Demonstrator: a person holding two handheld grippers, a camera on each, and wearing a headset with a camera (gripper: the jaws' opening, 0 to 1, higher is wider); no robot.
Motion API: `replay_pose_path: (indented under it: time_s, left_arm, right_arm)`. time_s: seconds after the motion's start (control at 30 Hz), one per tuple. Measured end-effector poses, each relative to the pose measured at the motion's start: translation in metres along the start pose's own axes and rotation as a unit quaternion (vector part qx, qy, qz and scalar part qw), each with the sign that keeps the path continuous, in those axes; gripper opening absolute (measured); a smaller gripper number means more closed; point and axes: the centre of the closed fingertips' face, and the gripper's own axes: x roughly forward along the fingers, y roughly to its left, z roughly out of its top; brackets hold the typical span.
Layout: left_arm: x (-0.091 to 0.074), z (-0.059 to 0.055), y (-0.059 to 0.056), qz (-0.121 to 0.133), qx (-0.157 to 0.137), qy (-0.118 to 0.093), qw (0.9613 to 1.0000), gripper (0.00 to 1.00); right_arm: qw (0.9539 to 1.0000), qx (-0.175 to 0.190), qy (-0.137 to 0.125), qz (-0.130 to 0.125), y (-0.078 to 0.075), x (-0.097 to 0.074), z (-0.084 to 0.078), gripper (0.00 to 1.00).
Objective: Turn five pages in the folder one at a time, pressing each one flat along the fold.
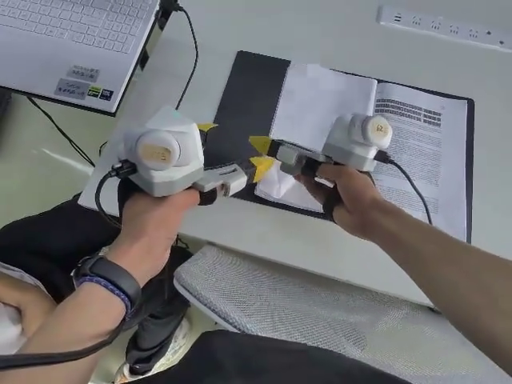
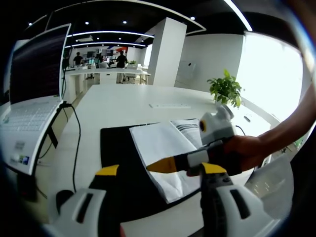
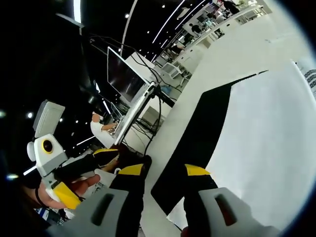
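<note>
A black folder [image 1: 244, 104] lies open on the white table, with a blank white page [image 1: 320, 100] arched over its middle and a printed page [image 1: 420, 140] flat on the right. My left gripper [image 1: 234, 147] [image 2: 159, 170] is open at the folder's near left edge. My right gripper [image 1: 264, 155] [image 3: 164, 170] reaches in from the right, also open. One of its yellow tips sits between the left gripper's jaws. In the right gripper view the black cover's [image 3: 197, 133] near corner lies between its jaws, and the white page [image 3: 266, 138] runs beside the right one.
A white laptop [image 1: 72, 40] stands at the far left with a black cable [image 1: 190, 56] trailing toward the folder. A power strip [image 1: 444, 28] lies at the back right. A grey mesh chair [image 1: 304, 312] is below the table's near edge. A potted plant [image 2: 226, 89] stands farther off.
</note>
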Motion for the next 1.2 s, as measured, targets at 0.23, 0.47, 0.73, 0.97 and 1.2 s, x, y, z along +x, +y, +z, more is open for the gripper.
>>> replay_pose_path:
  time_s: [0.23, 0.47, 0.73, 0.97, 1.2]
  left_arm:
    - [0.008, -0.010, -0.003, -0.013, 0.007, 0.012, 0.9998, 0.60]
    - [0.023, -0.018, -0.006, -0.039, 0.020, 0.019, 0.9989, 0.48]
    - [0.060, -0.026, -0.020, -0.079, 0.068, 0.043, 0.9936, 0.22]
    - [0.085, -0.048, -0.033, -0.106, 0.112, 0.078, 0.9849, 0.04]
    - [0.095, -0.082, -0.033, -0.116, 0.151, 0.120, 0.9743, 0.00]
  right_arm:
    - [0.9999, -0.012, 0.010, -0.006, -0.006, -0.006, -0.007, 0.27]
    - [0.9992, -0.030, -0.009, -0.026, -0.023, -0.028, 0.014, 0.27]
    - [0.9971, -0.040, -0.032, -0.056, -0.048, -0.057, 0.039, 0.23]
    - [0.9958, -0.042, -0.040, -0.070, -0.061, -0.075, 0.047, 0.21]
    - [0.9952, -0.048, -0.038, -0.077, -0.070, -0.084, 0.047, 0.21]
